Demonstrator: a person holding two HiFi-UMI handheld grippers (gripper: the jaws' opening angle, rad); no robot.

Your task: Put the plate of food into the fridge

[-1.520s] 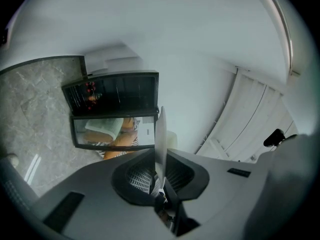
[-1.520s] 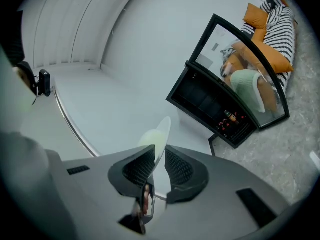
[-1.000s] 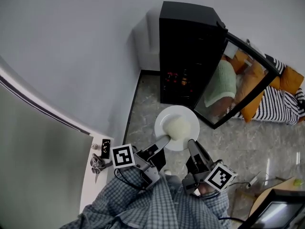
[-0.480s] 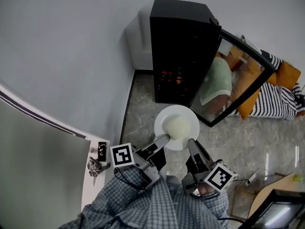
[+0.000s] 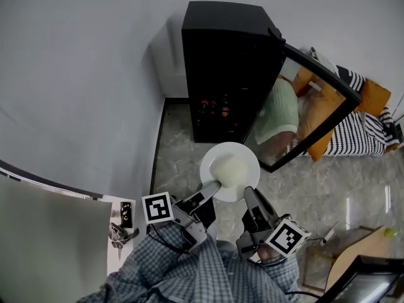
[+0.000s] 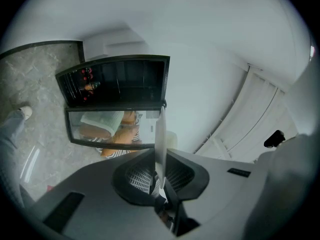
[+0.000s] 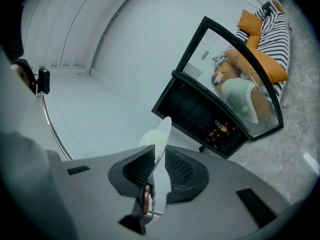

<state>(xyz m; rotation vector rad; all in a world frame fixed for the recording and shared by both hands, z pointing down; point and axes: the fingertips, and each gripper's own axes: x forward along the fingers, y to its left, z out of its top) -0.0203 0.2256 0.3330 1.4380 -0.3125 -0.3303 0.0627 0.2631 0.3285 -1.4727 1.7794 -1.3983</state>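
The left gripper (image 5: 211, 190) and right gripper (image 5: 248, 193) are each clamping the plate (image 5: 213, 158) by its rim, at seven and five o'clock, probably sharing the load to hold the food (image 5: 230, 168) level; the plate is hovering over the floor (image 5: 180, 150), facing the open fridge (image 5: 227, 55) at twelve o'clock.

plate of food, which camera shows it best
The head view: the whole round plate and its pale food show from above, with the left tool and right tool clamped on its near rim. Both gripper views show only the rim edge-on between the jaws.
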